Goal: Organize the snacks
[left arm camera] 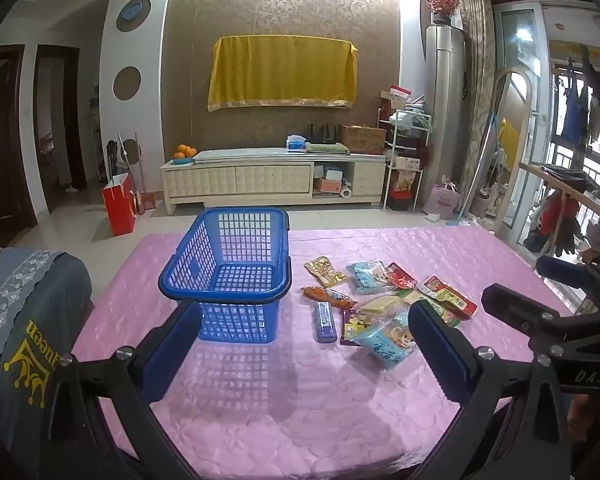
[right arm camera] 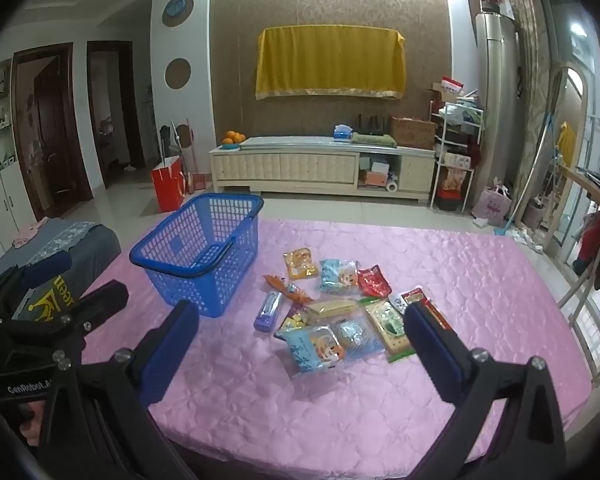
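Two claws: both are held wide open above the near edge of the surface, nothing between their pads.
Left claw [left arm camera: 300, 340]: seen from its own camera tilted downward, its left pad in front of the basket, its right pad overlapping the near edge of the snack pile.
Right claw [right arm camera: 300, 344]: tilted downward likewise, the snack pile framed between its two pads.
Basket [left arm camera: 228, 276]: a blue plastic mesh basket stands upright on the pink quilted surface [left arm camera: 300, 408]; nothing is seen inside it.
Snacks [right arm camera: 340, 304]: a loose pile of packets lies just right of the basket, none inside it.
Purple packet [left arm camera: 326, 323]: the piece of the pile lying nearest the basket.
Light blue packet [left arm camera: 384, 346]: lies at the near edge of the pile, right of the basket.
Golden packet [left arm camera: 325, 271]: lies at the far edge of the pile, right of the basket.
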The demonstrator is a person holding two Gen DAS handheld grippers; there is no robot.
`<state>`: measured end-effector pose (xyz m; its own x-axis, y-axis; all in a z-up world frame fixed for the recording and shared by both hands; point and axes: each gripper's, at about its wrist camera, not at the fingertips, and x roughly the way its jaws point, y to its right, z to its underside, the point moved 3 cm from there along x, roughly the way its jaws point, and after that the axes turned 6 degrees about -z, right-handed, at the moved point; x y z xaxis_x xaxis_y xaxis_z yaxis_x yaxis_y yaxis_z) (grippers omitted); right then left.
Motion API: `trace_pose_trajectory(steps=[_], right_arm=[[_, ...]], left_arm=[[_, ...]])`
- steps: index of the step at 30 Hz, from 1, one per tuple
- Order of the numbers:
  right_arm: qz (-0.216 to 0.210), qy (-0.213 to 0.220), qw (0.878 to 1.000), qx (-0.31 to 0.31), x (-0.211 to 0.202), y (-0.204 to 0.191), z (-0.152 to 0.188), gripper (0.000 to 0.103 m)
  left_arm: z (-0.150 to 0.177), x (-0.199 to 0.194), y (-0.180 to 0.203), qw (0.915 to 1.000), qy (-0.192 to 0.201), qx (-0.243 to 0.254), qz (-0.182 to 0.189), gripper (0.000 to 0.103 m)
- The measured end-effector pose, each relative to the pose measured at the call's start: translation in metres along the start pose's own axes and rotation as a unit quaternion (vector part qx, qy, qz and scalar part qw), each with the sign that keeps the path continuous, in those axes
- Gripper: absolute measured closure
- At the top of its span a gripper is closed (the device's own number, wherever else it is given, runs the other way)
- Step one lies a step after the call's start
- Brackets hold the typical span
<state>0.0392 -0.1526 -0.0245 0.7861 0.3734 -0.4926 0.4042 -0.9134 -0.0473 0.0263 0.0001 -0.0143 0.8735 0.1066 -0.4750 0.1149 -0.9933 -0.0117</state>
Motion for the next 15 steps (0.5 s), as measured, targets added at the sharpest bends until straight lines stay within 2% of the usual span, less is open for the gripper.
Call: trace_pose_trajectory(steps=[15], right_arm=[[-0.003,0.001,1.000,-0.001,-0.0014,0.0008,0.0037,0.000]], left_arm=[[0.0013,-0.0039,-0.0022,1.0000,-0.004,0.001,-0.001,0.001]])
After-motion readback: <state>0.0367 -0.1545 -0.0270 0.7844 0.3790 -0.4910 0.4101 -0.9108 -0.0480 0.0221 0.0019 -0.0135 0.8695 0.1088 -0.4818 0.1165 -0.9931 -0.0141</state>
